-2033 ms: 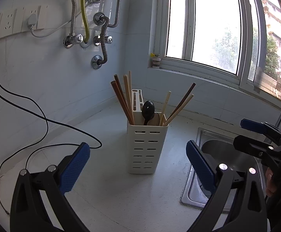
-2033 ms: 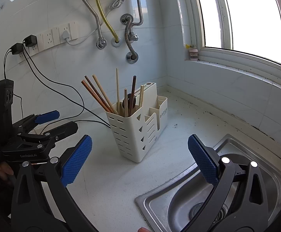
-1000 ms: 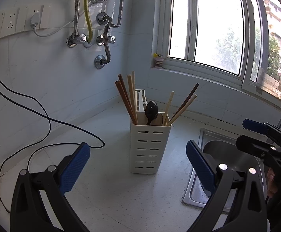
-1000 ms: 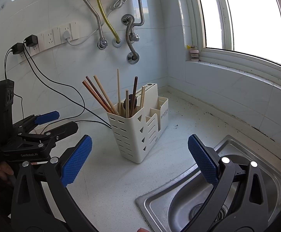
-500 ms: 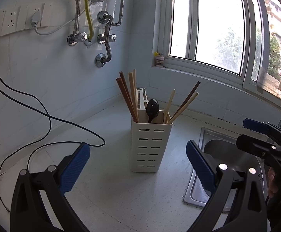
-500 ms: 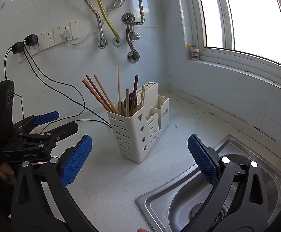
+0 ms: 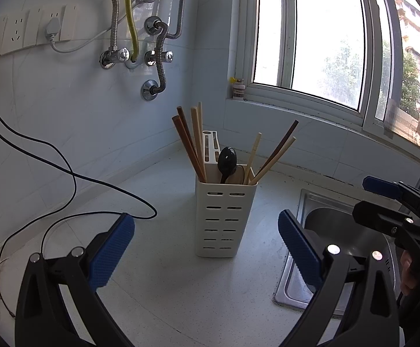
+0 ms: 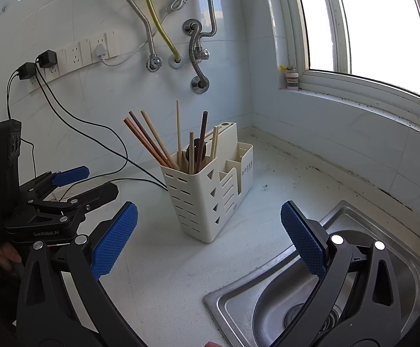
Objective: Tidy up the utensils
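Observation:
A cream slotted utensil holder [image 7: 225,219] [image 8: 207,199] stands upright on the white counter. Several wooden chopsticks [image 7: 191,141] [image 8: 149,141] lean out of it, and a black spoon [image 7: 227,160] rests among them. My left gripper [image 7: 205,243] is open, short of the holder, with nothing between its blue pads; it also appears at the left of the right wrist view [image 8: 86,182]. My right gripper [image 8: 208,231] is open and empty too, near the holder's front corner, and shows at the right edge of the left wrist view [image 7: 374,199].
A steel sink [image 8: 311,297] [image 7: 334,231] is set into the counter on the right. Black cables [image 7: 73,179] trail across the counter on the left from wall sockets [image 8: 73,55]. Metal hoses and valves [image 8: 195,49] hang on the wall behind. A window sill [image 7: 311,101] carries a small jar.
The left wrist view has drifted slightly, so the holder sits a little further right and higher in it. Both grippers stay open; the holder and utensils have not moved.

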`<state>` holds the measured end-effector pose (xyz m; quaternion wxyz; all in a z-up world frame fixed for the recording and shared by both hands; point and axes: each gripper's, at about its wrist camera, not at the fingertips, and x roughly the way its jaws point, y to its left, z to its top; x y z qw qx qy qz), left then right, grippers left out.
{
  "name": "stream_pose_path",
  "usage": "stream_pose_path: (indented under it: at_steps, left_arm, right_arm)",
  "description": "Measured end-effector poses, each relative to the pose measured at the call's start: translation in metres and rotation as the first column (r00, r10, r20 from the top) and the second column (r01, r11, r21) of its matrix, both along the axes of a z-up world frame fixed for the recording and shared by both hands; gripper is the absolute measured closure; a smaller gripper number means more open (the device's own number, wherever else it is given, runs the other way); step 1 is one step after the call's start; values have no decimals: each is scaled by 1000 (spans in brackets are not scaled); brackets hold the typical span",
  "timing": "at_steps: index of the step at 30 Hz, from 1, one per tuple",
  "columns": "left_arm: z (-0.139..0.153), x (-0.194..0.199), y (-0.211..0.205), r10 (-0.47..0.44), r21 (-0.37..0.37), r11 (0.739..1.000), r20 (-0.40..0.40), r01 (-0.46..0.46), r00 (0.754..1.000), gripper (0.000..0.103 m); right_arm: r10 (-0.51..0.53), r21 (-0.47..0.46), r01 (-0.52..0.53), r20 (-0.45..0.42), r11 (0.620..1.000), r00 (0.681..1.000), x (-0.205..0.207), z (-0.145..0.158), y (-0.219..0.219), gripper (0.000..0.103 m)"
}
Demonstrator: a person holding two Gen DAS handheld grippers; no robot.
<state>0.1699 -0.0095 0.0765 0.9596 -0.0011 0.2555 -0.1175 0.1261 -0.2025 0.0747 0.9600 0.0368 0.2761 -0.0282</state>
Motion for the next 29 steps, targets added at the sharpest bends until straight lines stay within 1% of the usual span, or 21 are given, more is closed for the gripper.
stream_pose_path:
  at_steps: [29]
  left_arm:
    - [0,0,1,5,-2,1000,-2,-5,1000,5]
  right_arm:
    - [6,-7,-6,8,1000,1000,0,6,4,8]
